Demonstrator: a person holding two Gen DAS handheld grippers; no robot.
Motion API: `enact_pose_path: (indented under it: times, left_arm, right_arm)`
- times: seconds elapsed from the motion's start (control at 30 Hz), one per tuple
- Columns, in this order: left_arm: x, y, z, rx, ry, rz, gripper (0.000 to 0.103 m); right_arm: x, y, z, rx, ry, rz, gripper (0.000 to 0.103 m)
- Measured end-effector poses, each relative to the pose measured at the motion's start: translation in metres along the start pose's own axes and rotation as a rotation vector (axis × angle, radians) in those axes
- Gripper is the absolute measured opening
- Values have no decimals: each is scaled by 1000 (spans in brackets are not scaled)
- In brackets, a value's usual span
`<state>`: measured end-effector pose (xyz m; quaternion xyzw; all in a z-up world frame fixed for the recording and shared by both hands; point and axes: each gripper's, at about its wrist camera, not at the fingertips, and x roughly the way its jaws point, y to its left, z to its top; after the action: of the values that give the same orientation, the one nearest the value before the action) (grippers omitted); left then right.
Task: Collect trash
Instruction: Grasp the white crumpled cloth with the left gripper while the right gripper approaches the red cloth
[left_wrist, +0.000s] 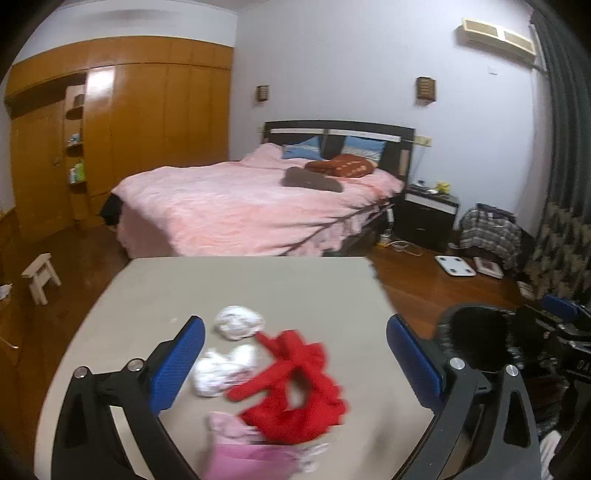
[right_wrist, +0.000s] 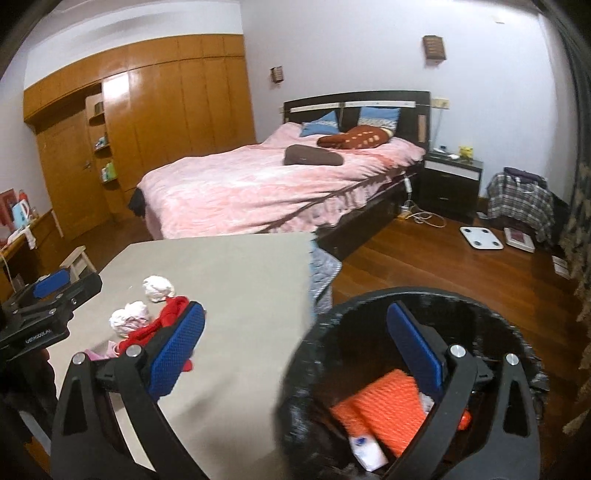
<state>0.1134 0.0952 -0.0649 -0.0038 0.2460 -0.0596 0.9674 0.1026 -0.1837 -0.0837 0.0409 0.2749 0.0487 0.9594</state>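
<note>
My left gripper hung wide open and empty over the table, the red scrap and white paper wads lying below its jaws. My right gripper gaped empty, its right finger above the black bin.

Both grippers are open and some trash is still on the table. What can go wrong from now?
The red piece lies tangled against the white paper wads, so the open left gripper may pinch both or drag one off the table. The bin stands beyond the table's edge; a loose wad could miss it.
</note>
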Motion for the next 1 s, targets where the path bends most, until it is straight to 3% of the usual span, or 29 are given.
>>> enact_pose_path:
  times: [0.2,0.47,1.0]
  left_arm:
    - [13,41,-10,-30,31,76,97]
    - [40,72,-33,-48,105,101,96]
    - [106,83,-52,-100,256,91,91]
  right_arm:
    - [27,30,-1,-20,16,38,96]
    - [65,61,-6,-50,61,74,96]
    - [114,71,-14,-65,121,69,96]
